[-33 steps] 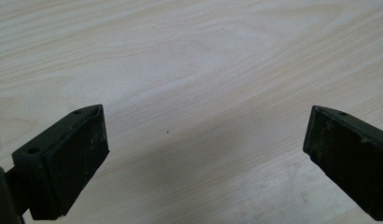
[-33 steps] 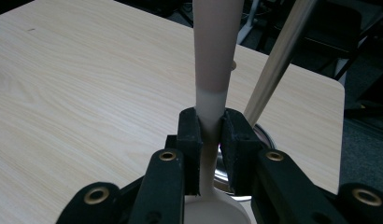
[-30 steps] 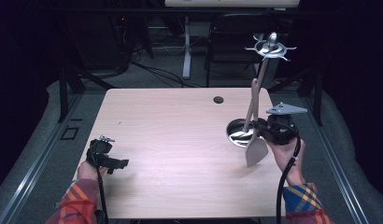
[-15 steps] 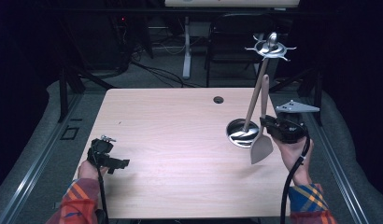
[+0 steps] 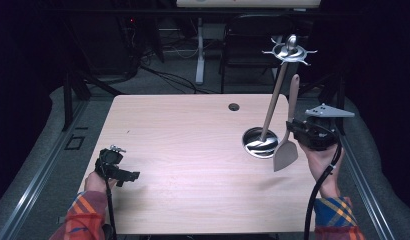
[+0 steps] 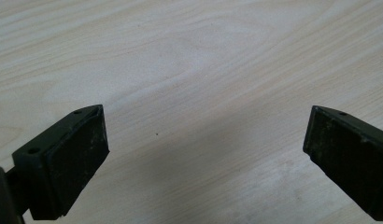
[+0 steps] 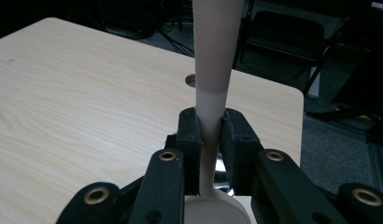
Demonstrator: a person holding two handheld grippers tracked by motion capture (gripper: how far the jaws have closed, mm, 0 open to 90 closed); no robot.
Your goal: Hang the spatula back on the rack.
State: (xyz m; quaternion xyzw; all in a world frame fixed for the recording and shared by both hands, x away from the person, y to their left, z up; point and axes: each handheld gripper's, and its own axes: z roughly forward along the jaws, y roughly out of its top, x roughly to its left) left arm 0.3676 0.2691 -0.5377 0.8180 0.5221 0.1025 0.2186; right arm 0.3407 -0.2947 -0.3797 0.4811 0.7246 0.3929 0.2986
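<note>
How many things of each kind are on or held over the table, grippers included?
Grippers: 2, the left gripper with jaws open, the right gripper shut on the spatula
Spatula: 1
Metal utensil stand: 1
Total: 4

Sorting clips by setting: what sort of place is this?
Probably a lab or studio workspace, not a kitchen: a bare wooden table ringed by dark curtains, cables on the floor, an office chair behind.
</note>
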